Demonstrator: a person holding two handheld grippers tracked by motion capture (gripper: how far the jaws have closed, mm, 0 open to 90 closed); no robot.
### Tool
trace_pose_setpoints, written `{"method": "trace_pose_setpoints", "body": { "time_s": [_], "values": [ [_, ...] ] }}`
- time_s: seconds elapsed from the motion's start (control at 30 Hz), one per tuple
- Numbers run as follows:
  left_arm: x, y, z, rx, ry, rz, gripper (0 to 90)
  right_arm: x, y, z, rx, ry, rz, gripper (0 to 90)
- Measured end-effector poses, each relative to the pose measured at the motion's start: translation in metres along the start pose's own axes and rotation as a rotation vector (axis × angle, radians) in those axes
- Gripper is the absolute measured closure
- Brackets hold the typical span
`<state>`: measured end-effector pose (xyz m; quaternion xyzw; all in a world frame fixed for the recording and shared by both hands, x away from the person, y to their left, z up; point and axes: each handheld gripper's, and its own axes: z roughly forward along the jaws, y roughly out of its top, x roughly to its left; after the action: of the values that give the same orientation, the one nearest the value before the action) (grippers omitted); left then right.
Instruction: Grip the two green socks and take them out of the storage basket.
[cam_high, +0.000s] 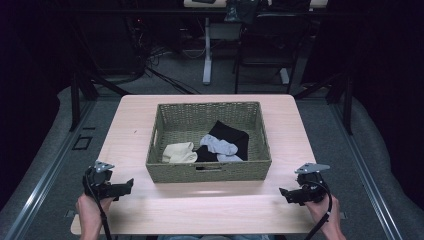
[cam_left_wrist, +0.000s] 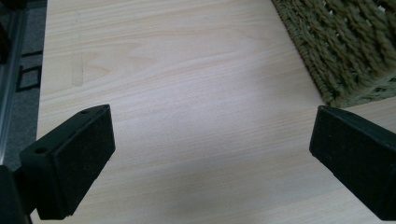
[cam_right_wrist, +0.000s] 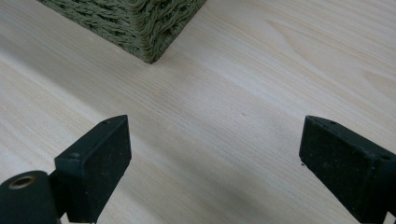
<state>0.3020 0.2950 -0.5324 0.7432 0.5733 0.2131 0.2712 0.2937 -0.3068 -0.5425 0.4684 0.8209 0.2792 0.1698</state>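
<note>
High view showed the basket (cam_high: 209, 170) mid-desk (cam_high: 130, 125), socks (cam_high: 220, 145) piled inside; left gripper (cam_high: 127, 186) and right gripper (cam_high: 284, 192) rested at the near corners, jaws spread wide, grasping nothing.

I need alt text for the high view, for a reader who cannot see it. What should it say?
A woven basket sits mid-table holding a cream sock, a grey sock and black socks. A person's hands hold the left gripper and right gripper near the front corners, both apart from the basket.
</note>
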Motion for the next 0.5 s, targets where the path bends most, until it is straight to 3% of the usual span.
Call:
{"method": "trace_pose_setpoints", "body": {
  "time_s": [0.37, 0.5],
  "values": [
    [0.001, 0.021, -0.019, -0.016, -0.070, -0.001, 0.2, 0.000, -0.002, -0.002, -0.003, -0.005, 0.009, 8.5],
    [-0.001, 0.039, -0.031, -0.018, -0.084, 0.035, 0.1, 0.001, -0.001, 0.000, 0.001, -0.002, 0.010, 8.5]
  ]
}}
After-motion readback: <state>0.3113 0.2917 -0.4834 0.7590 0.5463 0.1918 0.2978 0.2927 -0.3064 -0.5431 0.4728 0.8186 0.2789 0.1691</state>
